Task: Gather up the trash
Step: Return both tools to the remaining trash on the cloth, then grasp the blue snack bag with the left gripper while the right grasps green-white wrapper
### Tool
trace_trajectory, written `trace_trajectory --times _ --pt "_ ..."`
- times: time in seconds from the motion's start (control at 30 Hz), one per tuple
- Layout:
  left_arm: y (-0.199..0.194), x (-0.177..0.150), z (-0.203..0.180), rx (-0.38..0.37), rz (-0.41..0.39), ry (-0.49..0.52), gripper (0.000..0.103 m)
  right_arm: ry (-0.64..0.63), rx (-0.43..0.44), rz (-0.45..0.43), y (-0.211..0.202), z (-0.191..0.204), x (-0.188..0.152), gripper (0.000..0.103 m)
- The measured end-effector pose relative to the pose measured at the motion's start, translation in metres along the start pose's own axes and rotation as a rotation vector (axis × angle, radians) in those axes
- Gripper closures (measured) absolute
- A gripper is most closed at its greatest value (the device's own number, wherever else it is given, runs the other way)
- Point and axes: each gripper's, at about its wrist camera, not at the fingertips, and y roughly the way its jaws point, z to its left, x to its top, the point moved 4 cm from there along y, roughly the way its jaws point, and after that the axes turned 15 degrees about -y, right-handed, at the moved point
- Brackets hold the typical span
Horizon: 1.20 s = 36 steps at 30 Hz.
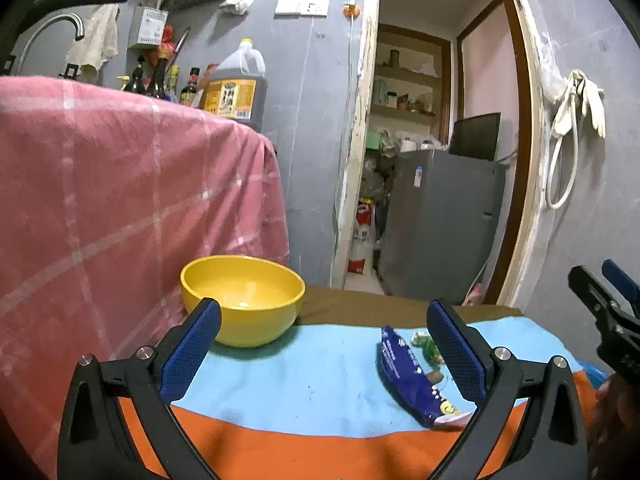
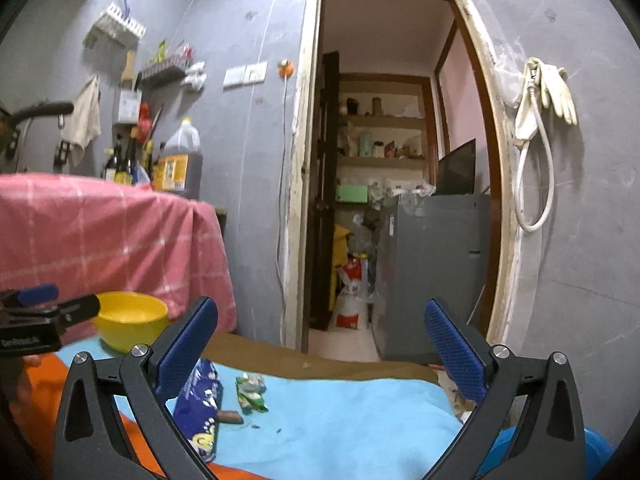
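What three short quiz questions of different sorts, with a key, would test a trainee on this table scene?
1. True or false: the yellow bowl already holds trash.
2. Multiple choice: the blue wrapper lies on (A) the pink checked cloth, (B) the light blue cloth, (C) the floor.
3. Short answer: how do the left tongs and the right tongs stand, and do they hold anything?

Key
1. False: the bowl looks empty.
2. B. The green wrapper and a small brown scrap lie beside it.
3. Both stand wide open and hold nothing.
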Motion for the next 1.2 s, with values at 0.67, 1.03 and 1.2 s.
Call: trace_trajectory --times 0.67,1.03,1.2 --pt "0.081 -0.041 -0.009 -0.059 0.436 -0.035 0.024 -0.034 0.113 0.265 0.053 0.016 -0.024 0.0" --pt "0.117 -0.049 -0.01 -0.167 0.632 -0.164 0.07 0.09 0.287 0.441 0.099 0.022 -0.049 0.033" --pt "0.125 -0.043 -0.006 -0.179 0.66 -0.221 0.091 0.113 0.369 0.497 0.112 0.031 -0.057 0.039"
